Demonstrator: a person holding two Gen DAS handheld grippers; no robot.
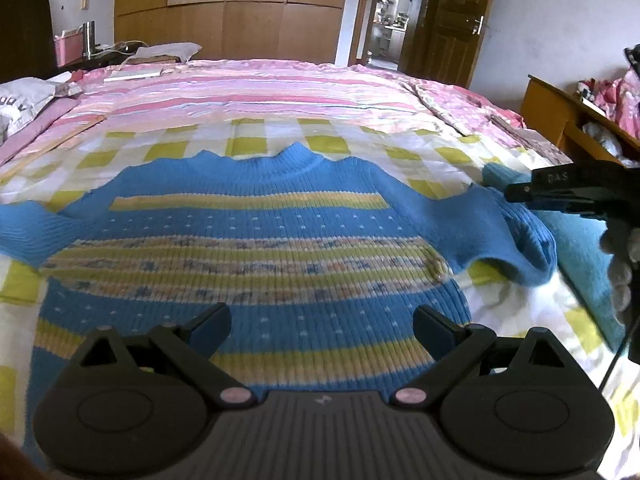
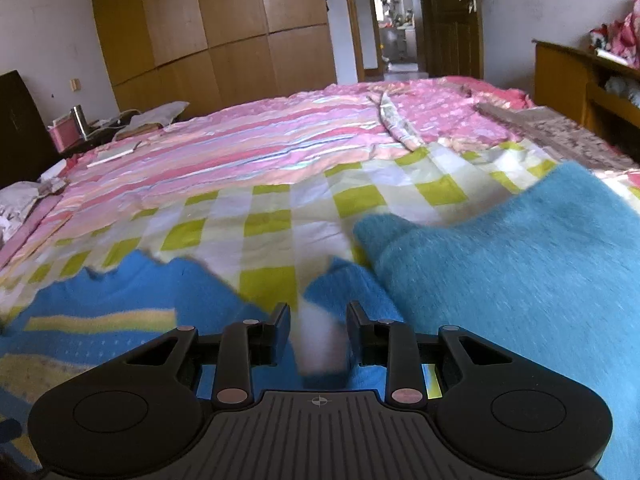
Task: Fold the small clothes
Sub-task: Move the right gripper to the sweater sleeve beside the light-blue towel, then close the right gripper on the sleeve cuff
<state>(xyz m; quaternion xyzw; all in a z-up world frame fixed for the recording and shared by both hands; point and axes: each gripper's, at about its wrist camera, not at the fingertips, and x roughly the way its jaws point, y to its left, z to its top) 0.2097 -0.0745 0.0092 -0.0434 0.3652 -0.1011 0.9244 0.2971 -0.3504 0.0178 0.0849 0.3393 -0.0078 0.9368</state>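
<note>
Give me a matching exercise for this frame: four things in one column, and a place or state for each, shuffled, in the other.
Things:
1. striped sweater
2. left gripper
3. right gripper
4. teal blanket

Places or states:
A. fingers spread wide above the sweater's lower body
B. lies flat, front up, on the checked sheet
C. fingers at the sweater's sleeve
D. lies to the right of the sweater

Pairs: 1-B, 2-A, 3-C, 4-D

I see sweater [image 1: 256, 248]: blue knit, yellow stripes, white dots | sheet [image 1: 248, 146] under it: yellow-green and white checks | quilt [image 1: 248, 88] beyond sweater: pink stripes
</note>
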